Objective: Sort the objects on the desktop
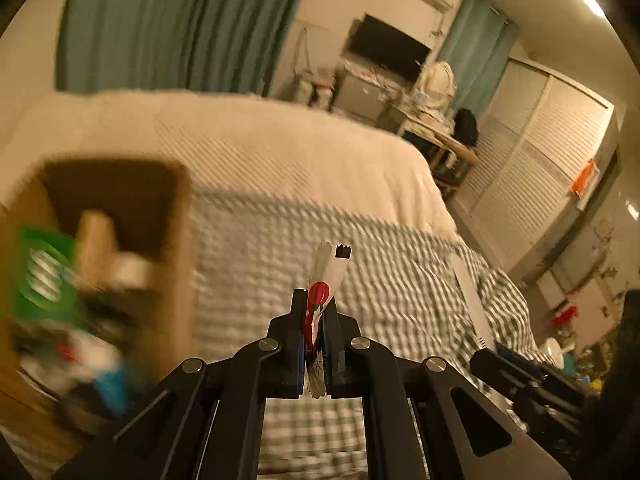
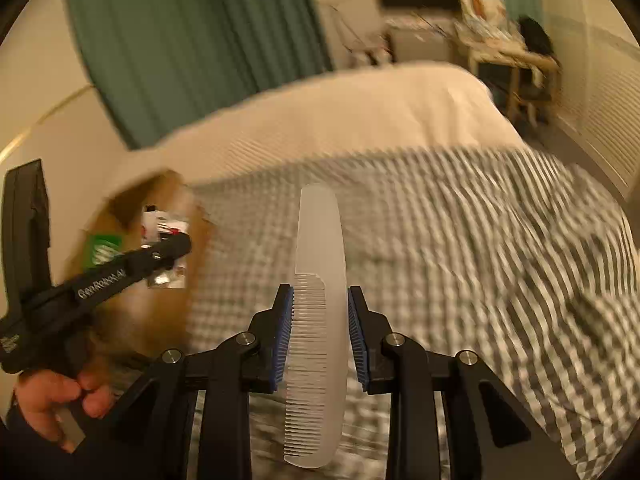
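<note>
Left gripper (image 1: 316, 312): jaws clamped on a white sachet (image 1: 326, 280) with red print, standing upright between them. Right gripper (image 2: 320, 308): jaws pressed on a translucent comb (image 2: 320, 300), lengthwise, teeth left. Brown box (image 1: 176, 240) on the checked bed (image 1: 400, 280) holds blurred packets, one green (image 1: 42, 268). Left hand (image 2: 52, 404) grips its handle low left.

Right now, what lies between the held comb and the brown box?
In the right wrist view, only checkered bedcover separates the comb from the brown box; the left gripper reaches over the box.
</note>
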`<state>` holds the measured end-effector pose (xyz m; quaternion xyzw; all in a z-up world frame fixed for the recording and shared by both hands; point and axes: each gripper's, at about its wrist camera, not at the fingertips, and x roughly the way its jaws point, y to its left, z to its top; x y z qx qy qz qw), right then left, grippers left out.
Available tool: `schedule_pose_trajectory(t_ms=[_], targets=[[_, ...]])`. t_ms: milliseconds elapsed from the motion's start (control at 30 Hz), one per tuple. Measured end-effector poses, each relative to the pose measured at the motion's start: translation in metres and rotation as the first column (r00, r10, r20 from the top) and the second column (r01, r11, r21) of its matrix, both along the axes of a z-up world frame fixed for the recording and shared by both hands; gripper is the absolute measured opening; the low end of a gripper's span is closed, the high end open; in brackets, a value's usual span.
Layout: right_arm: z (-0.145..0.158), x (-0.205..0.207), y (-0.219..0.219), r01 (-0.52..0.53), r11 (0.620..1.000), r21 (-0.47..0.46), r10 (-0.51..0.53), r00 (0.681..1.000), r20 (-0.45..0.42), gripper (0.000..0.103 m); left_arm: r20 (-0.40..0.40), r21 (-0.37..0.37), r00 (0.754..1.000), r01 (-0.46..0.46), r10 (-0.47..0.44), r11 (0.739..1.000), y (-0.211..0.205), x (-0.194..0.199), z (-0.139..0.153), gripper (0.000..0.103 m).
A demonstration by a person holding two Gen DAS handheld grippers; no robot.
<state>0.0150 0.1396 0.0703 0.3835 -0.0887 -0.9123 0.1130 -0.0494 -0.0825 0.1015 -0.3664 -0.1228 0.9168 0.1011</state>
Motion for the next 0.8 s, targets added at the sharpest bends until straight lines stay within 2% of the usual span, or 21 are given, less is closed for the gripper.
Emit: schedule_pose_trajectory(t_ms=[100, 200, 300, 400, 433, 467, 500, 533, 567, 600, 633, 700, 733, 767, 800], targets=[[0.041, -0.006, -0.048, -0.119, 0.992, -0.044, 0.117, 0.992, -0.043, 0.026, -0.026, -0.049, 0.998, -0.066, 0.065, 0.997, -0.05, 0.002, 0.028, 0.006], [0.064, -0.019, -0.108, -0.234, 0.967, -0.096, 0.229, 0.972, -0.06, 0.026, 0.009, -0.186, 0.993, -0.113, 0.116, 0.976, -0.098, -0.001, 0.03, 0.006], [0.064, -0.04, -0.169, -0.287, 0.954, -0.089, 0.285, 0.958, -0.034, 0.026, 0.052, -0.242, 0.984, -0.152, 0.169, 0.958, -0.134, 0.008, 0.016, 0.006], [0.049, -0.059, -0.206, -0.294, 0.951, -0.1, 0.297, 0.955, 0.018, 0.027, 0.078, -0.268, 0.98, -0.156, 0.182, 0.951, -0.15, 0.009, 0.002, 0.01], [0.044, -0.064, -0.216, -0.288, 0.952, -0.104, 0.292, 0.956, 0.028, 0.027, 0.082, -0.276, 0.981, -0.15, 0.178, 0.95, -0.154, 0.01, -0.001, 0.02], [0.042, -0.067, -0.219, -0.29, 0.95, -0.114, 0.295, 0.955, 0.031, 0.032, 0.081, -0.275, 0.982, -0.145, 0.173, 0.951, -0.154, 0.01, -0.003, 0.029], [0.041, -0.07, -0.221, -0.292, 0.948, -0.131, 0.298, 0.954, 0.032, 0.057, 0.081, -0.272, 0.983, -0.139, 0.167, 0.952, -0.154, 0.01, -0.003, 0.057], [0.042, -0.072, -0.221, -0.287, 0.947, -0.143, 0.295, 0.955, 0.038, 0.074, 0.076, -0.272, 0.983, -0.143, 0.169, 0.952, -0.159, 0.017, -0.004, 0.084], [0.044, -0.072, -0.218, -0.274, 0.951, -0.145, 0.282, 0.959, 0.035, 0.09, 0.053, -0.276, 0.982, -0.161, 0.182, 0.948, -0.158, 0.02, 0.0, 0.093], [0.048, -0.071, -0.213, -0.264, 0.953, -0.147, 0.269, 0.963, 0.016, 0.09, 0.022, -0.28, 0.98, -0.182, 0.196, 0.943, -0.158, 0.024, 0.003, 0.1], [0.052, -0.067, -0.206, -0.258, 0.955, -0.147, 0.26, 0.966, -0.009, 0.09, -0.024, -0.284, 0.977, -0.209, 0.211, 0.936, -0.155, 0.03, 0.009, 0.102], [0.061, -0.058, -0.196, -0.235, 0.965, -0.119, 0.231, 0.972, -0.041, 0.092, -0.058, -0.284, 0.976, -0.216, 0.208, 0.934, -0.149, 0.034, 0.01, 0.103], [0.065, -0.053, -0.186, -0.204, 0.976, -0.076, 0.2, 0.978, -0.06, 0.095, -0.071, -0.283, 0.977, -0.211, 0.199, 0.936, -0.144, 0.037, 0.01, 0.103], [0.066, -0.051, -0.179, -0.182, 0.982, -0.04, 0.179, 0.981, -0.075, 0.102, -0.084, -0.284, 0.977, -0.214, 0.198, 0.935, -0.137, 0.041, 0.009, 0.103], [0.065, -0.046, -0.17, -0.151, 0.988, 0.01, 0.151, 0.984, -0.093, 0.102, -0.096, -0.285, 0.974, -0.225, 0.205, 0.932, -0.133, 0.044, 0.007, 0.103]])
